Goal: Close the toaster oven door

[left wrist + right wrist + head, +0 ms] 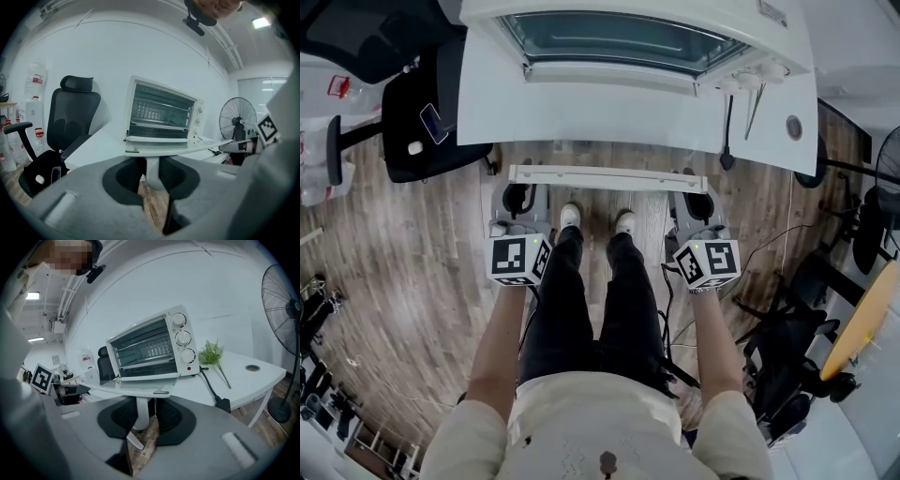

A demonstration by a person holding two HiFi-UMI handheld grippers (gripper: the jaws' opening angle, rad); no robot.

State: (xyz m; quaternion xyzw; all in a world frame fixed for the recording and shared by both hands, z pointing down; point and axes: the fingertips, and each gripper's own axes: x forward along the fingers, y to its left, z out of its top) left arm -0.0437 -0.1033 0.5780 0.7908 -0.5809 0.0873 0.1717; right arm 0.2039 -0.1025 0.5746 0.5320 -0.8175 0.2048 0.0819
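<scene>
A white toaster oven (161,115) (150,345) stands on a white table (487,103), its glass door (619,37) hanging open and roughly level. Along the door's near edge runs a white handle bar (609,176). My left gripper (517,195) is shut on the handle's left end, and a white handle post (152,171) sits between its jaws. At the handle's right end my right gripper (698,199) is shut in the same way, with a white post (139,416) between its dark pads. Both grippers point slightly downward toward the oven.
A black office chair (431,112) (65,126) with a phone on its seat stands left of the table. A floor fan (286,310) (239,117) is at the right. A green sprig (213,355) and a black power cable (213,390) lie on the table beside the oven.
</scene>
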